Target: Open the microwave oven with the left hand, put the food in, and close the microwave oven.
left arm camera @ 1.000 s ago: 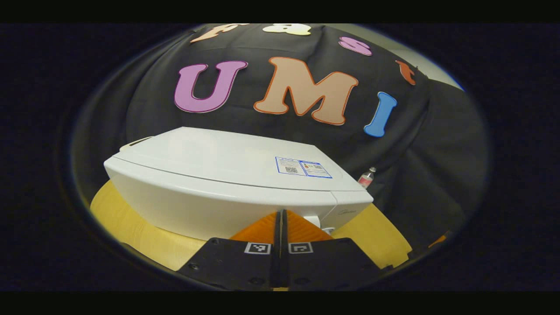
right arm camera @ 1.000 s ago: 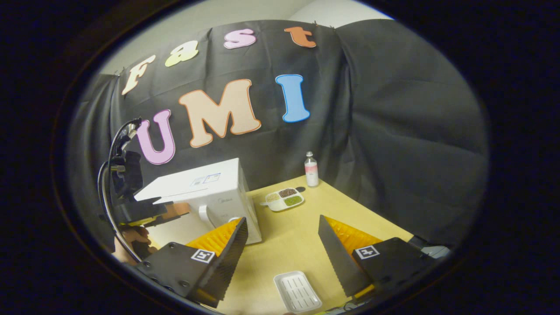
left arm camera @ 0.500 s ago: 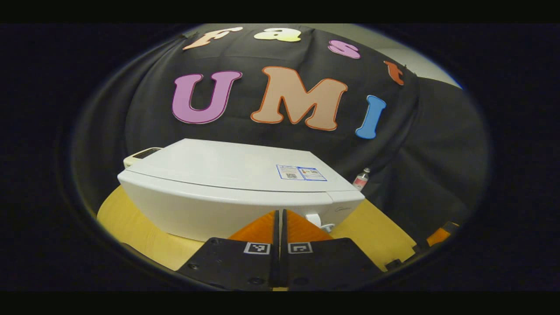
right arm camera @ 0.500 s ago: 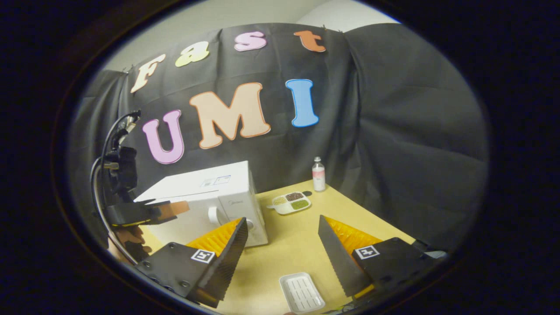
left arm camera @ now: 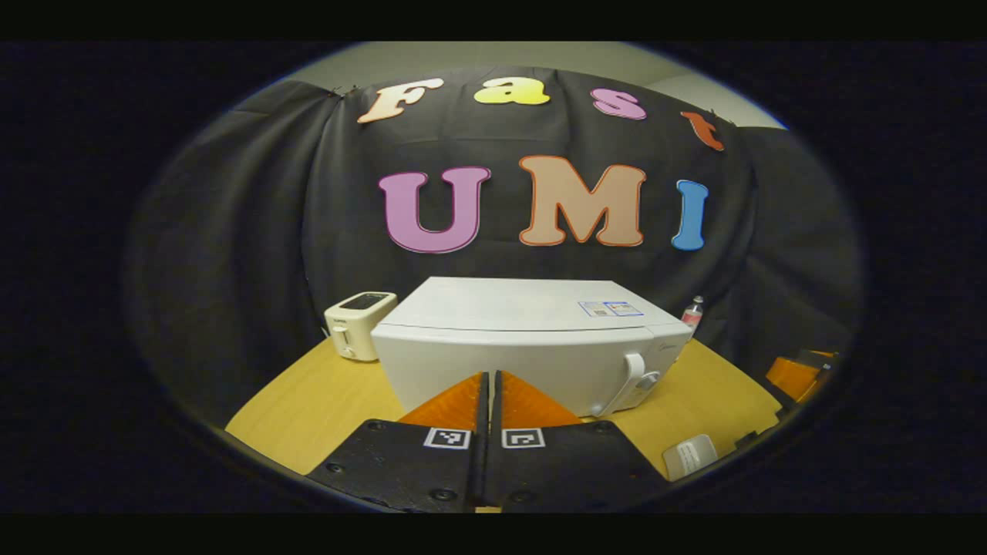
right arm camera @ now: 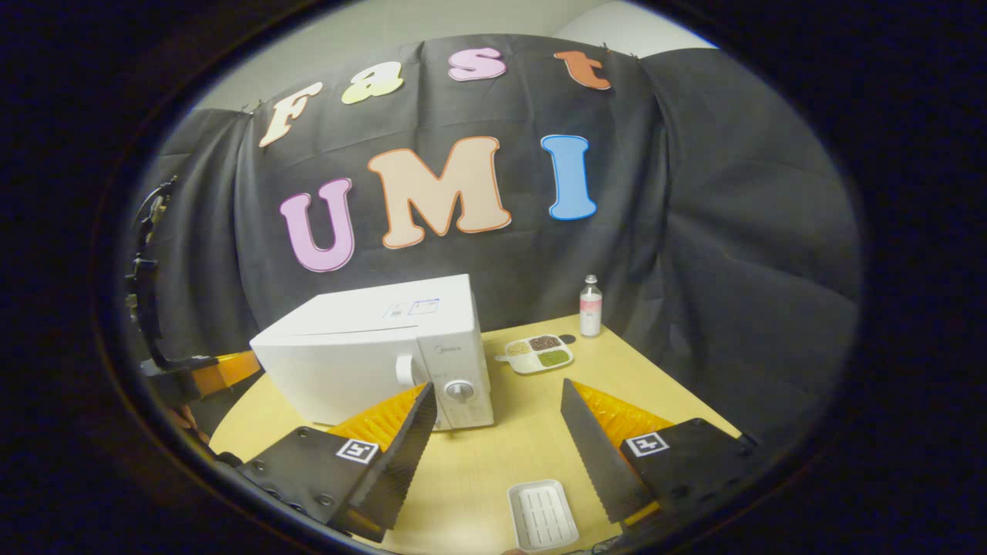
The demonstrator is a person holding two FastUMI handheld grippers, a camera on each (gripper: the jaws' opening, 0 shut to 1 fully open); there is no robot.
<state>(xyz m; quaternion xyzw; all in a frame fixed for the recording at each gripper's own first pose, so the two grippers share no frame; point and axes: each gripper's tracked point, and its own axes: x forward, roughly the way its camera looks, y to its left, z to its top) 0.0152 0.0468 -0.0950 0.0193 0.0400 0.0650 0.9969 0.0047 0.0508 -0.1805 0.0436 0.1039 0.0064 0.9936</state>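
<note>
At the far left of the left gripper view, a white toaster [left arm camera: 358,324] is being kept at the back of the yellow table [left arm camera: 308,401], beside the microwave oven [left arm camera: 532,343], probably to be out of the working path. The oven's door is being seen shut, so the opening step is judged not yet done; its vertical handle [left arm camera: 628,383] is being presented on the right of the door, which is likely why the left gripper [left arm camera: 487,401], its fingers pressed together with nothing between them, is being held short of the front, apart from it. A printed label [left arm camera: 611,309] is being carried on the oven top, too small to be read, and a faint brand mark [right arm camera: 446,350] above the dial [right arm camera: 459,391] cannot be made out. In the right gripper view, the right gripper [right arm camera: 497,435] is being held wide open and empty above an empty white tray [right arm camera: 542,515]. The food, a divided dish of grains [right arm camera: 536,353], is lying to the right of the oven, near a small bottle [right arm camera: 590,306] at the back edge.
</note>
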